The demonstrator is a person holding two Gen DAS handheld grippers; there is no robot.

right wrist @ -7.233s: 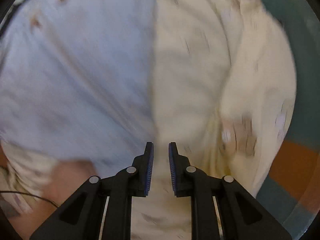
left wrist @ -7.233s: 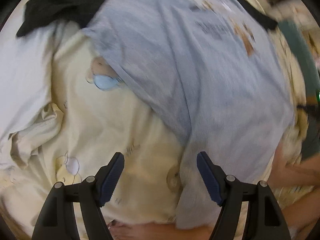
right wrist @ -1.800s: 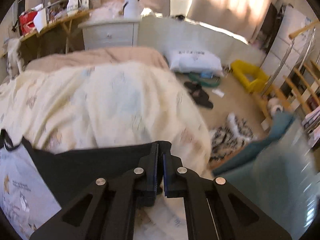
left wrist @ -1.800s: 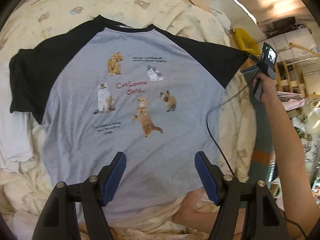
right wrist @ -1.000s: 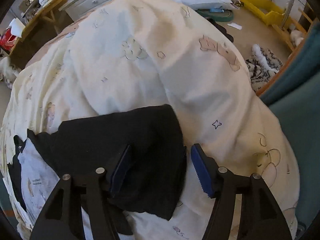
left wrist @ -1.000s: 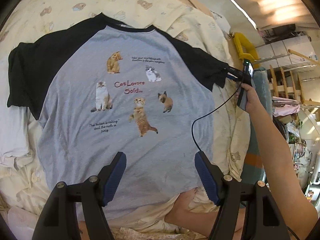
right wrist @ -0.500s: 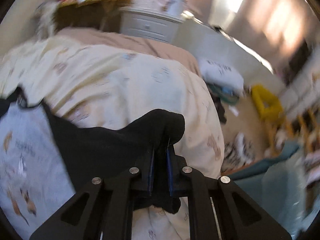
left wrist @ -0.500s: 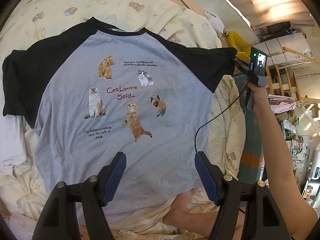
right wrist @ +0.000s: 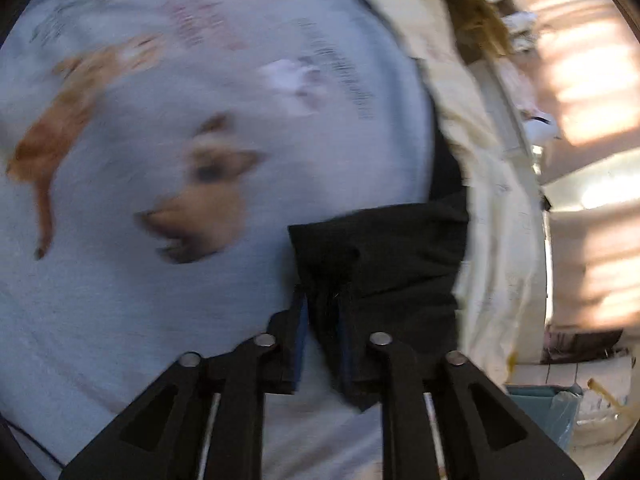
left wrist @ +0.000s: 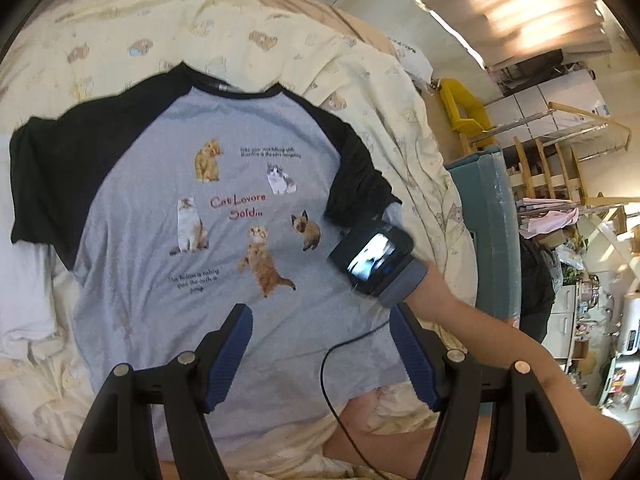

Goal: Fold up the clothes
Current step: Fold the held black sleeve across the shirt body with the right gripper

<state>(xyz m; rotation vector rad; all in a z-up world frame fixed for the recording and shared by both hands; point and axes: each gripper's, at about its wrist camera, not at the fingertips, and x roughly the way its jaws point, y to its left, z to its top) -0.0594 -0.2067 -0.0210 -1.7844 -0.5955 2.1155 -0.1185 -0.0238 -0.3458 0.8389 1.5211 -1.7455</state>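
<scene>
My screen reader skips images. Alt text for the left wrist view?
A grey T-shirt with black sleeves and cat prints lies flat on a cream quilt. The right gripper brings one black sleeve inward; the open left gripper hovers above the hem.

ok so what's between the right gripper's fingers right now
The black sleeve of the grey cat t-shirt sits bunched between the right gripper fingers, which are opening; the right wrist view shows it, folded in over the shirt's grey front.
</scene>
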